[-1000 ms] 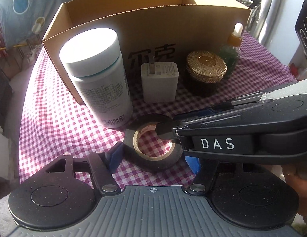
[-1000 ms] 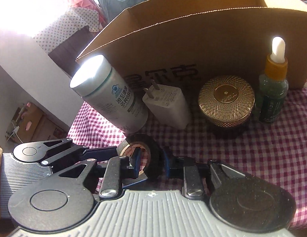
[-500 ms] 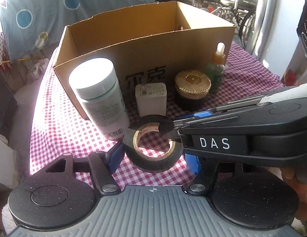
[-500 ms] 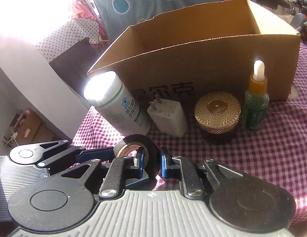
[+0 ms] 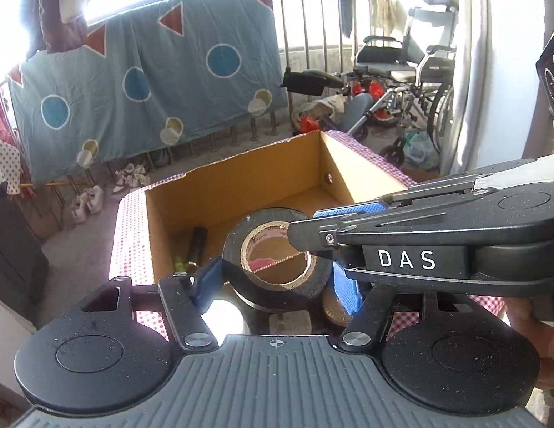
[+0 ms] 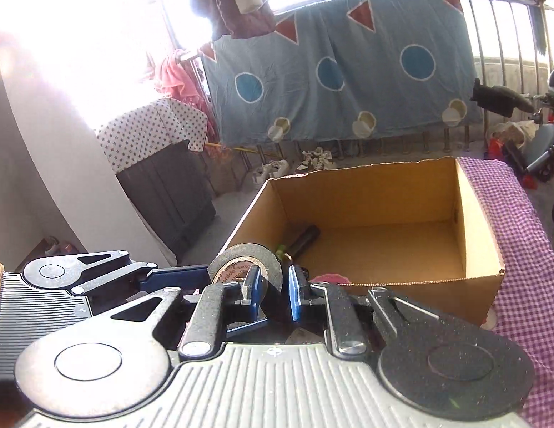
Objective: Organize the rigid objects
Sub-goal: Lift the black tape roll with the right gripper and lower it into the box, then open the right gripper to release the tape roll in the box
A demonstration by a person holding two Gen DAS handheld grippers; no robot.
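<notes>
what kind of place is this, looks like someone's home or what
Probably an enclosed home balcony: a blue circle-patterned sheet hangs drying over a metal railing, pairs of shoes sit beneath, and a folded wheelchair is stored nearby.

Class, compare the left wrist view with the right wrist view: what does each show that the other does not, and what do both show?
Only the left wrist view shows the wheelchair, the right tool's "DAS" label and the tape roll's hollow core face-on.

Only the right wrist view shows the star-patterned cloth and the right tool pinching the roll's wall, one finger inside the core.

Both show the black tape roll held by both tools above the table, the left tool, the open cardboard box, a dark cylinder inside it, and the blue circle-patterned sheet.
</notes>
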